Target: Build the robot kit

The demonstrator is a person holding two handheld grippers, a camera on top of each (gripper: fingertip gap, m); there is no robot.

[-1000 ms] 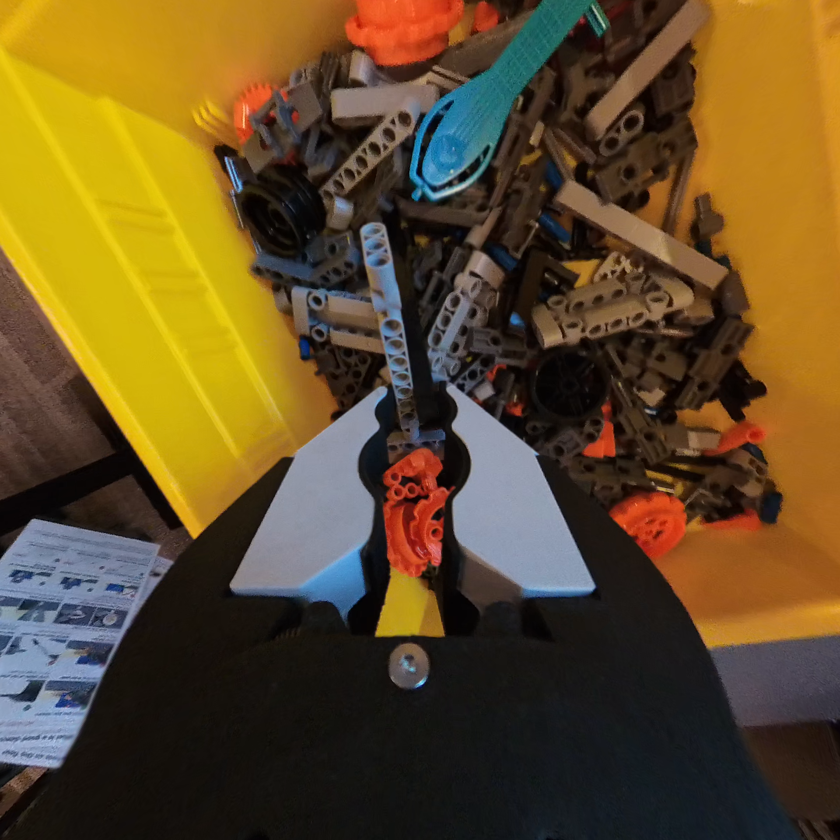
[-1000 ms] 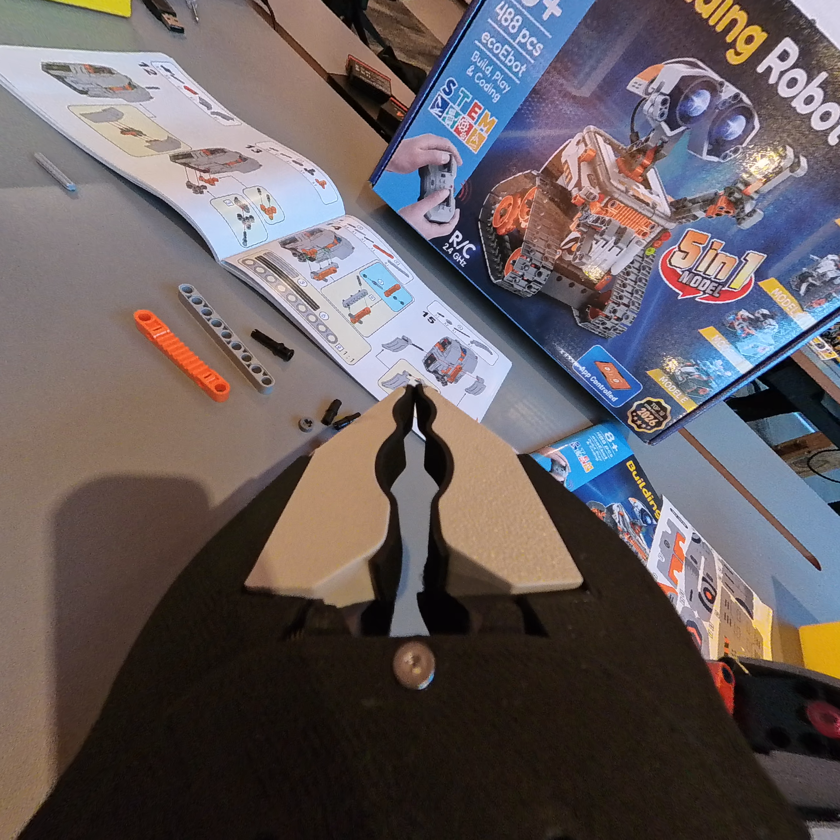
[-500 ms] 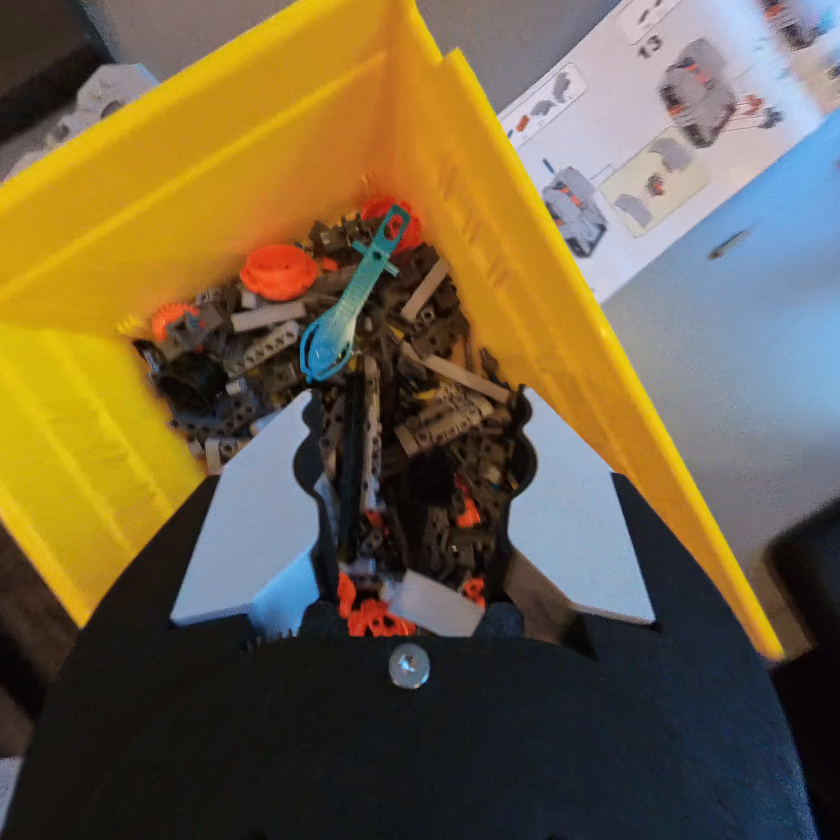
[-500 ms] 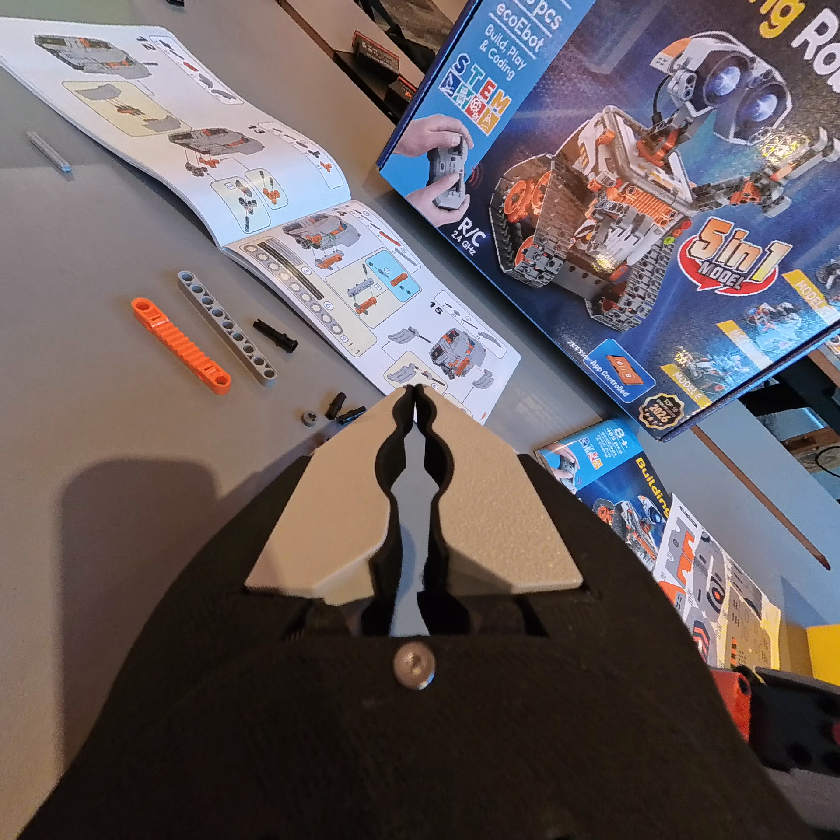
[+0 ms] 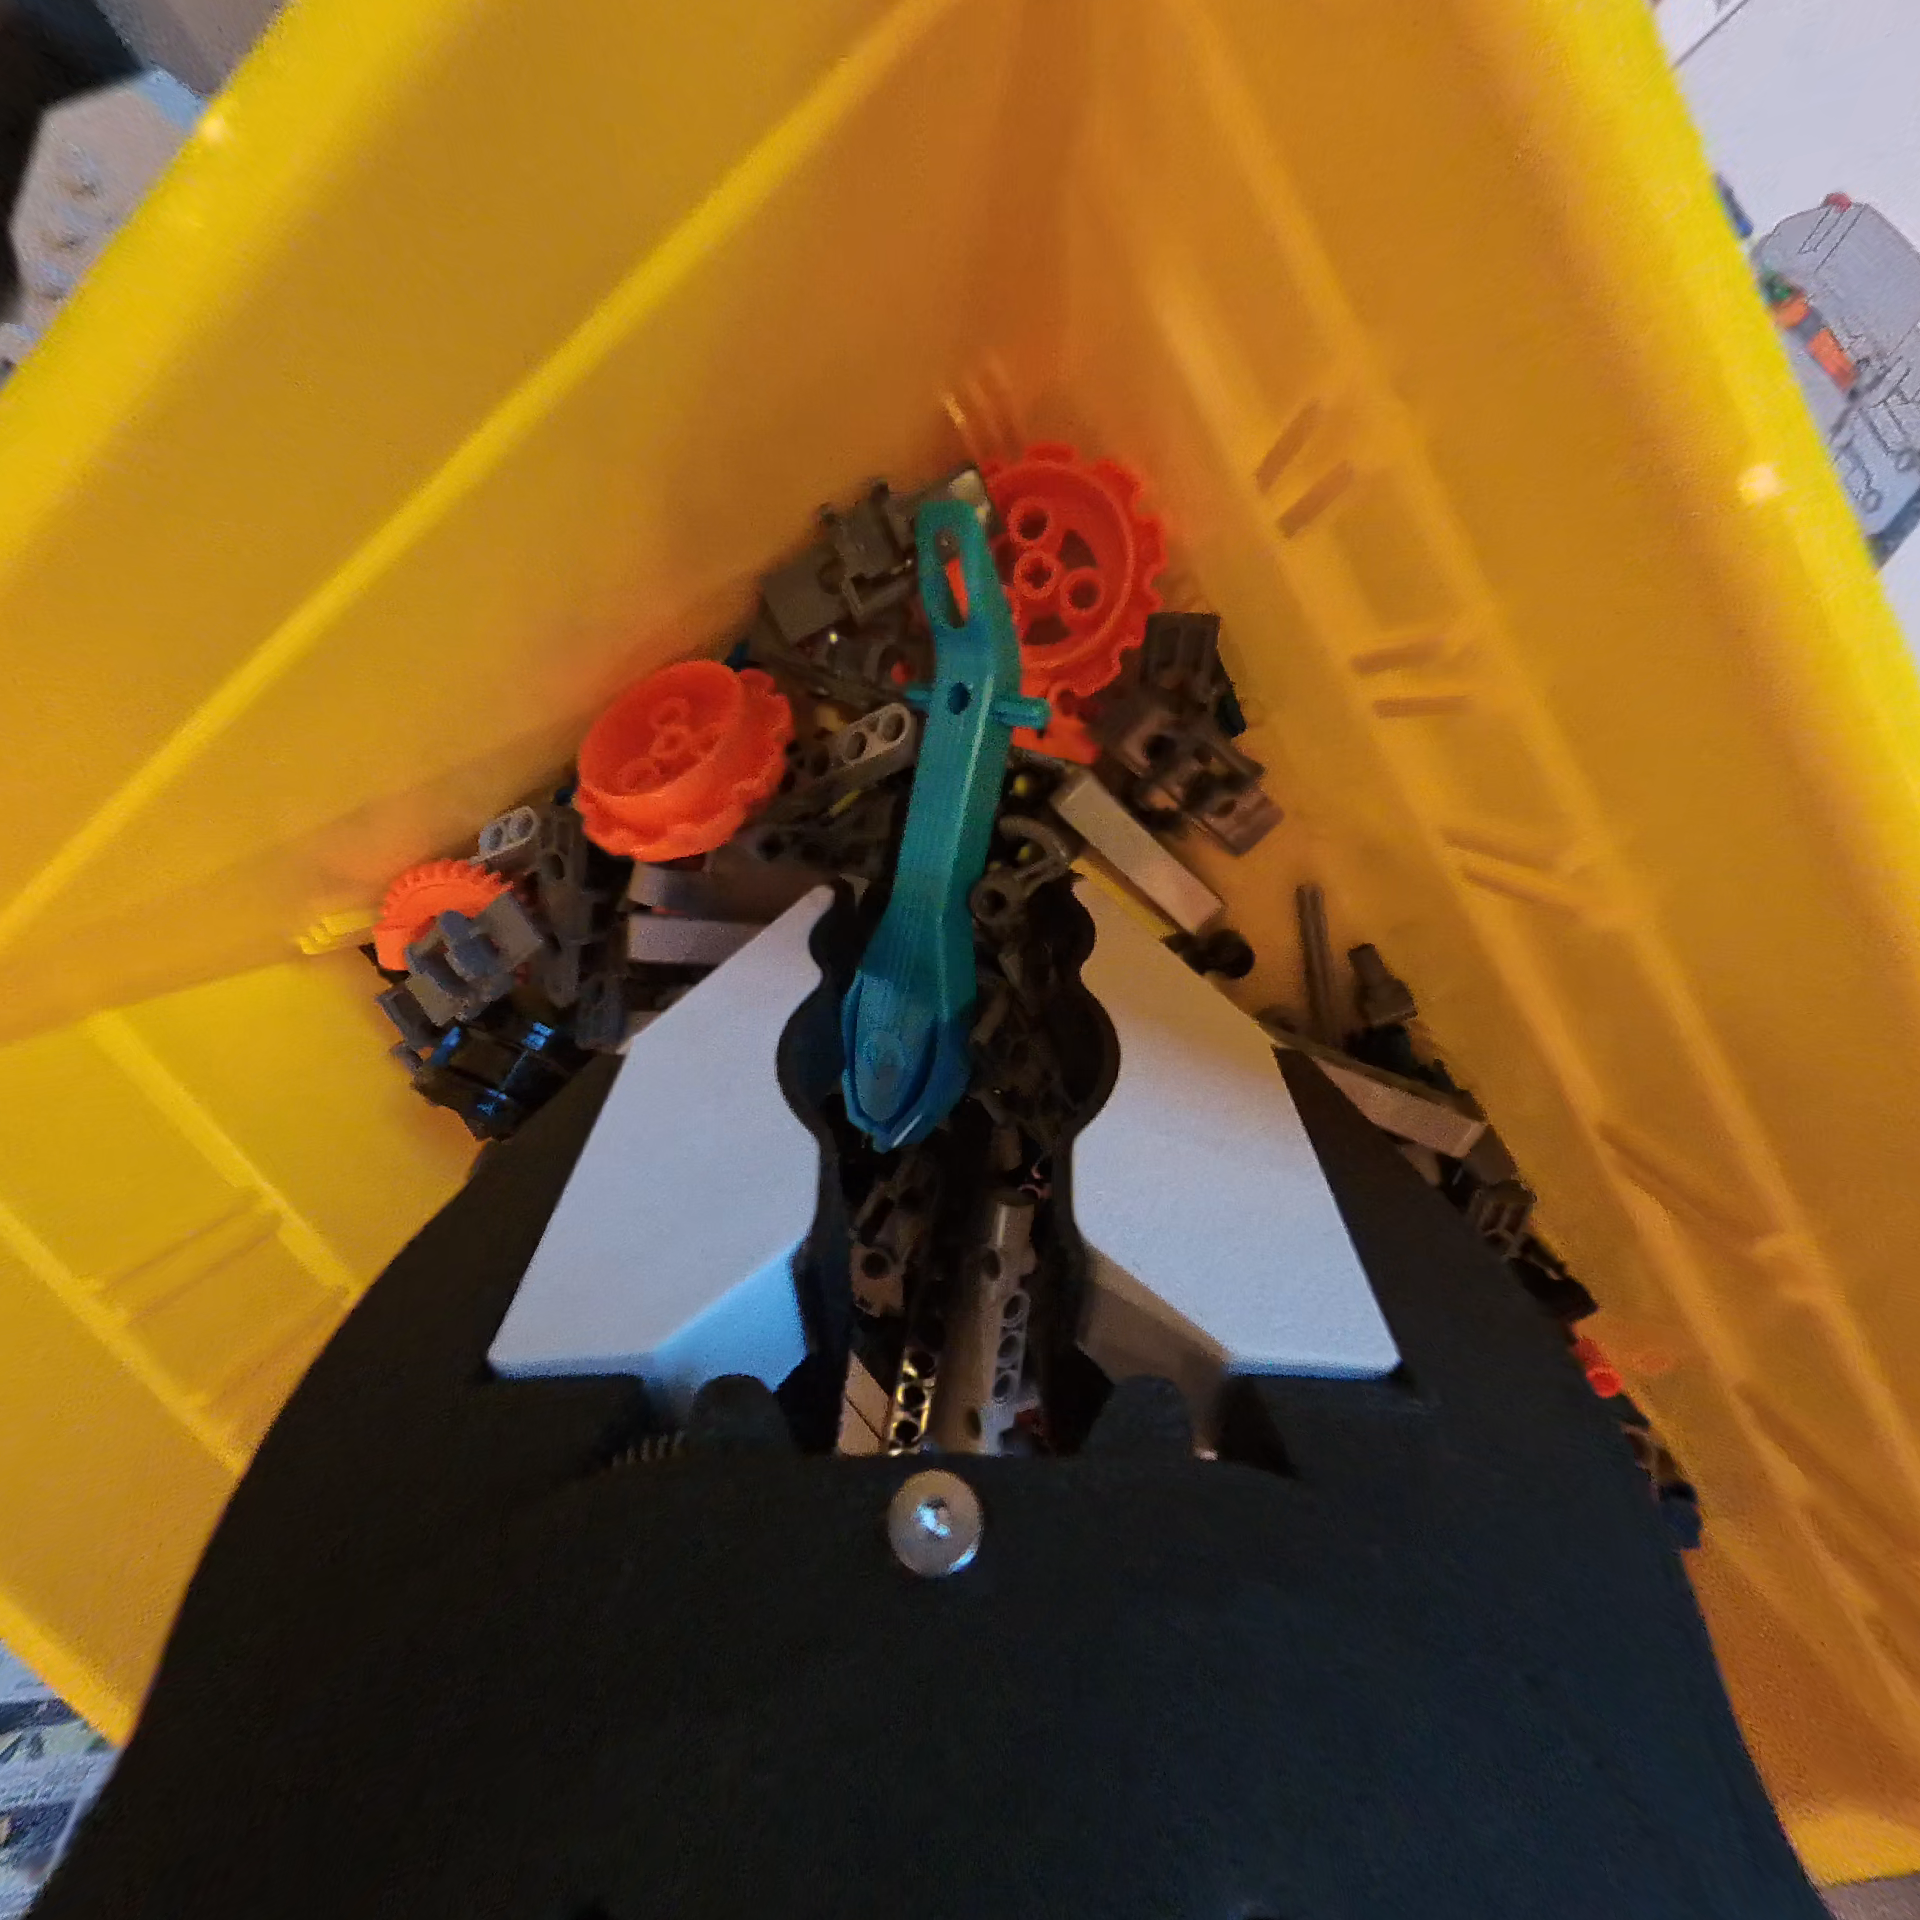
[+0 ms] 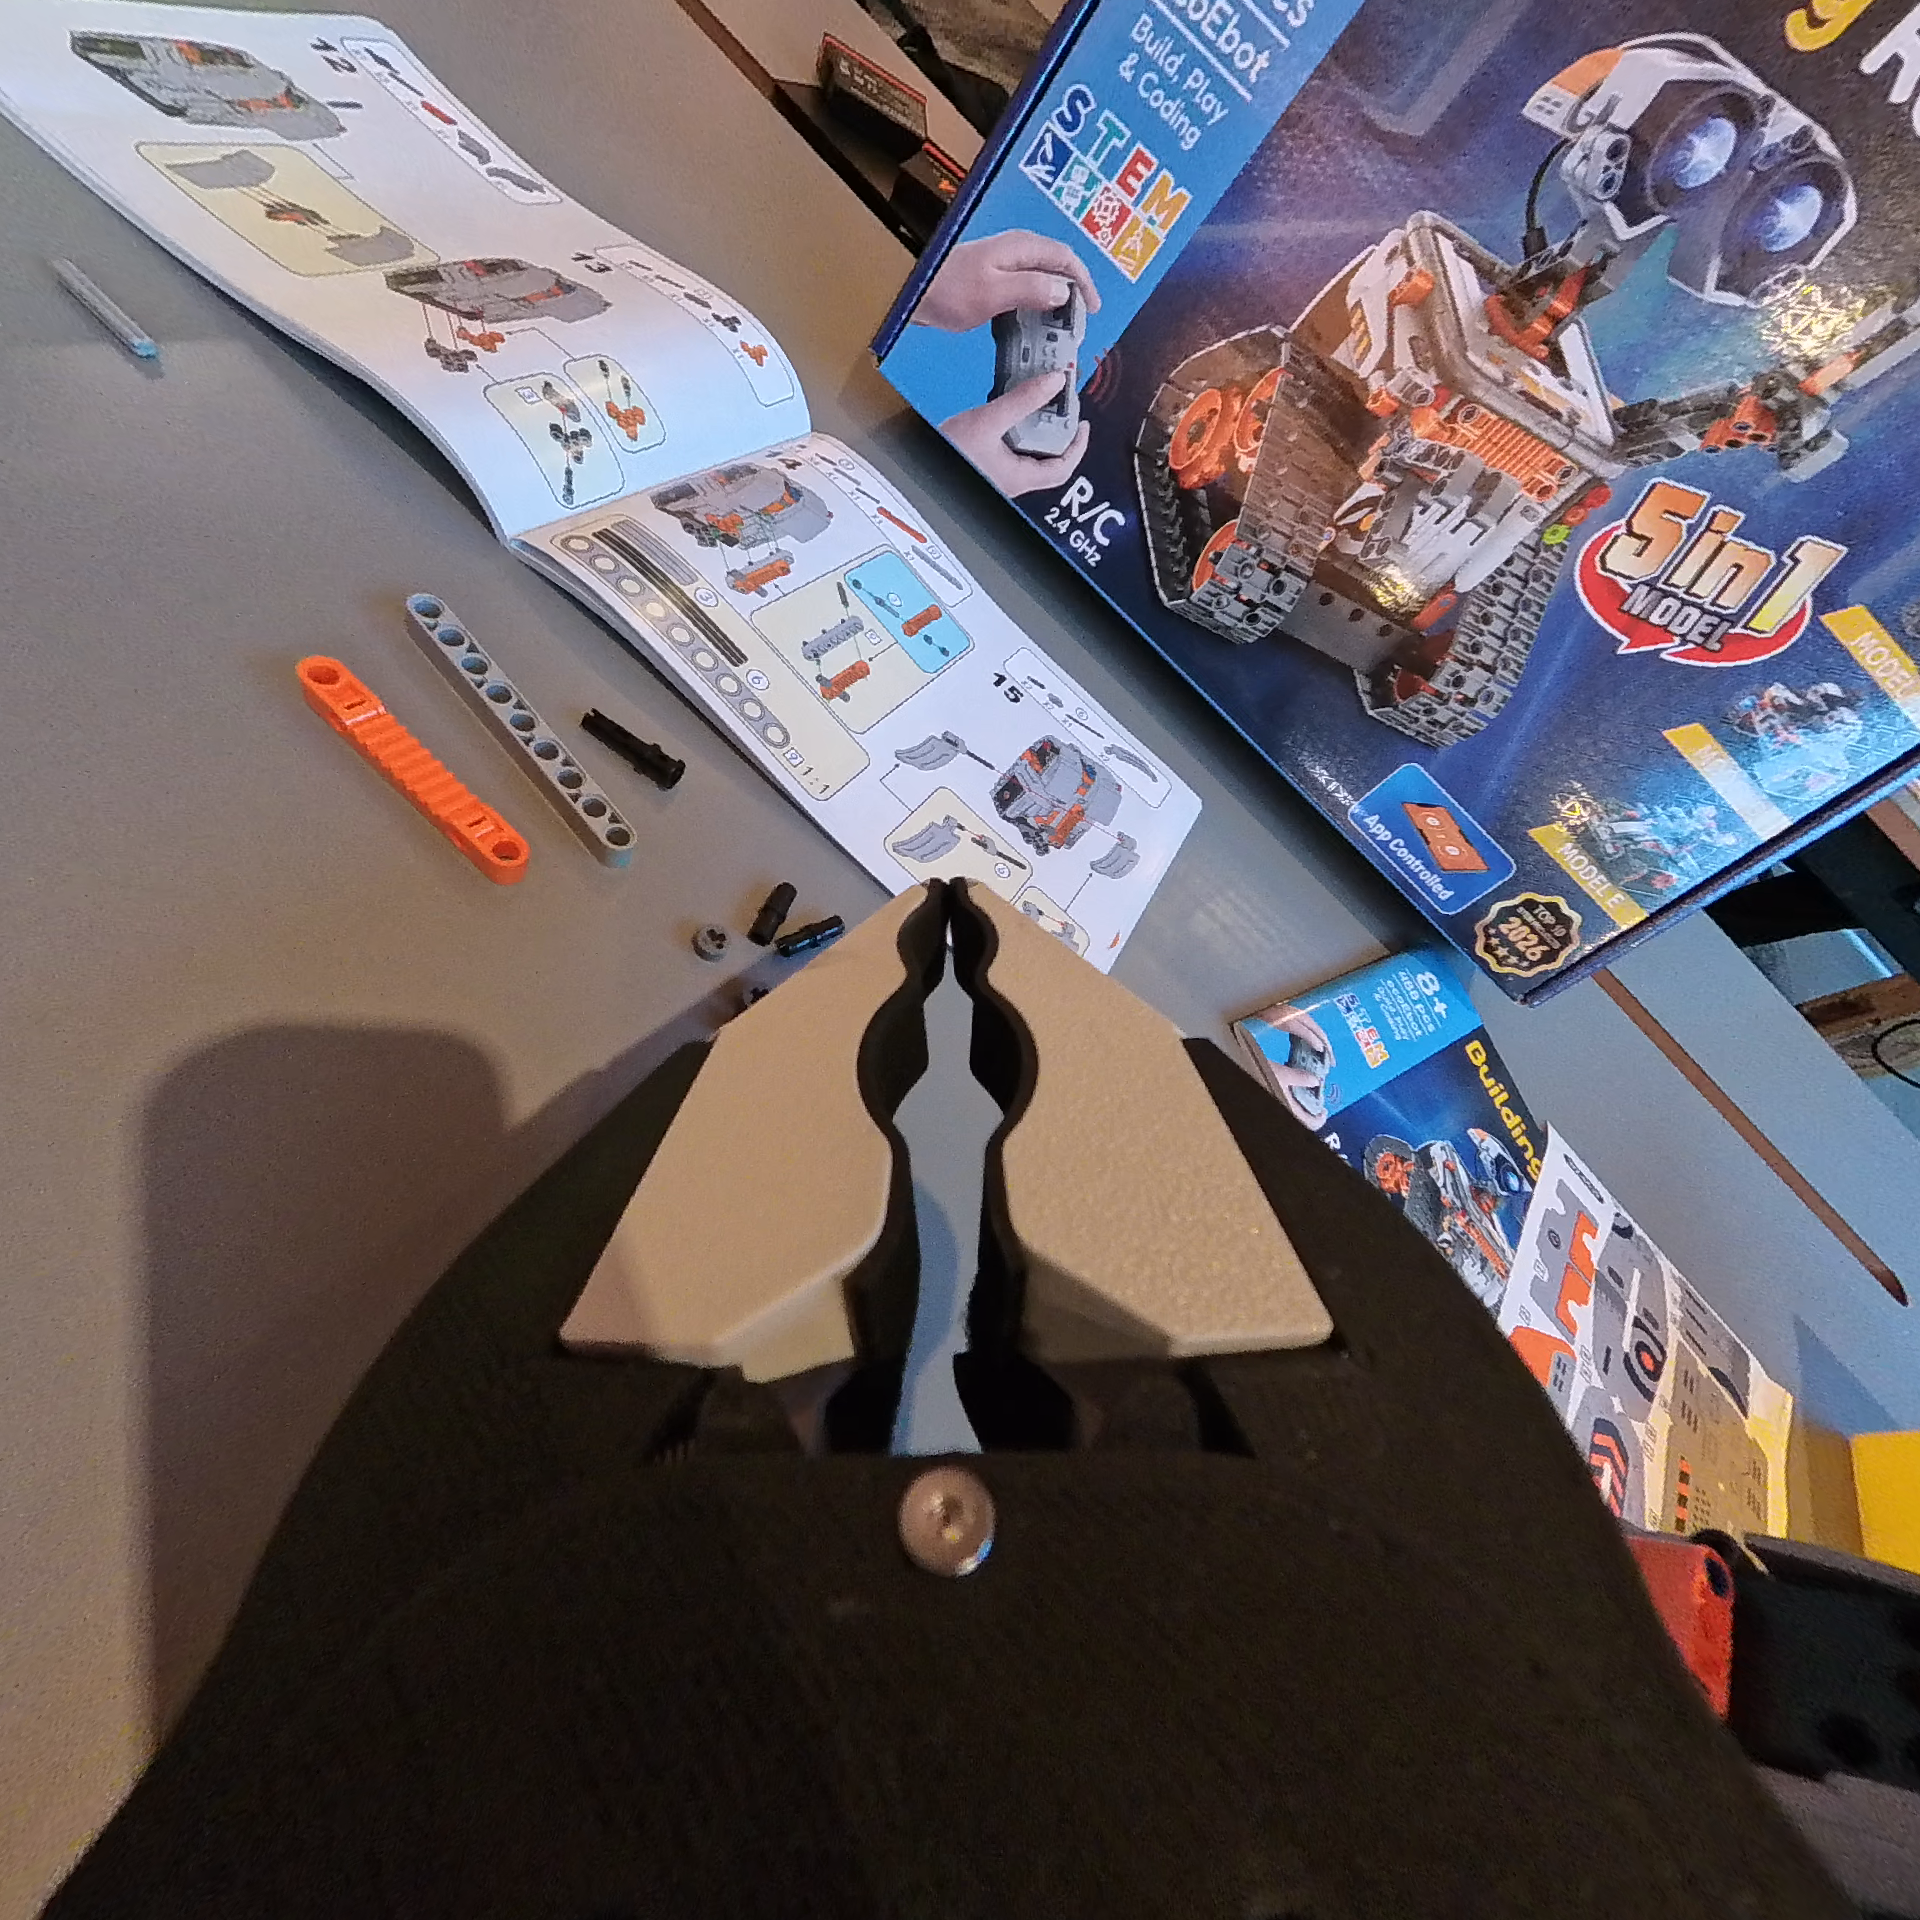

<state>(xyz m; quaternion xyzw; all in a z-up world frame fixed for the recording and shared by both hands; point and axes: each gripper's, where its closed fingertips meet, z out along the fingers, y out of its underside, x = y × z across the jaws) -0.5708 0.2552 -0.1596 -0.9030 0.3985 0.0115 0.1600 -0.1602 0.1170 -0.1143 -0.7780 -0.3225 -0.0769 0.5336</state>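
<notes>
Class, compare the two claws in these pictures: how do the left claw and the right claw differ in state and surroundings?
The left claw is open, its fingers spread; the right claw is shut, tips touching. The left claw sits inside the yellow bin over loose building pieces, the teal tool between its fingers; the right claw hangs empty over the grey table near the open instruction booklet. Both have pale fingers on black bodies.

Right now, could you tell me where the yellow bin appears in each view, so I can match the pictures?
Left wrist view: the yellow bin fills most of the frame, its walls rising around the pile of parts.
Right wrist view: only a yellow corner shows at the lower right edge.
Shared landmark: the open booklet, also glimpsed at the upper right past the bin wall.
</notes>
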